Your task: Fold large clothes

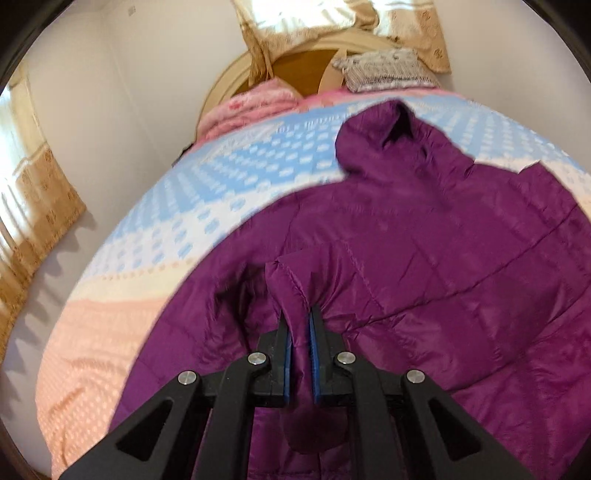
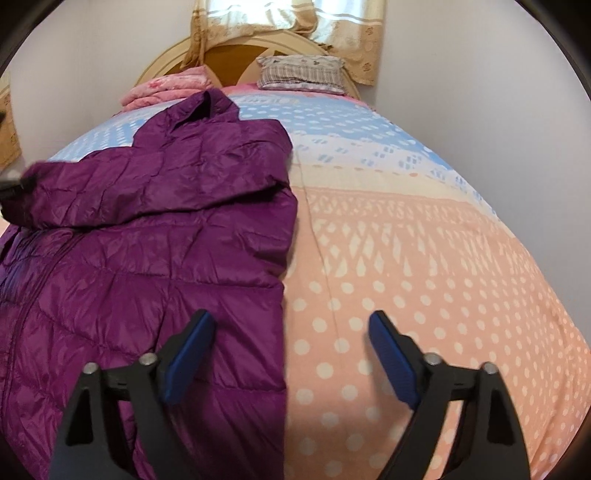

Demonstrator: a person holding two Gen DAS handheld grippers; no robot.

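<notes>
Blue pads (image 1: pixel 287 349) of my left gripper (image 1: pixel 299 325) are clamping a sleeve cuff (image 1: pixel 286 284) of the purple jacket (image 2: pixel 155 236) lying on the bed (image 2: pixel 424 266) (sleeve-fold step, I reckon). My right gripper (image 2: pixel 291 332) is hovering agape over the jacket's edge; next, I'm laying the sleeve across the body.

Jacket (image 2: pixel 147 258) spread on bed (image 2: pixel 424 277), toward its left half in right wrist view. One sleeve (image 2: pixel 155 192) folded across jacket's chest. Pillow (image 2: pixel 301 74) and folded blanket (image 2: pixel 162 86) set at headboard (image 2: pixel 229 59) behind jacket, curtain (image 2: pixel 332 33) above.
</notes>
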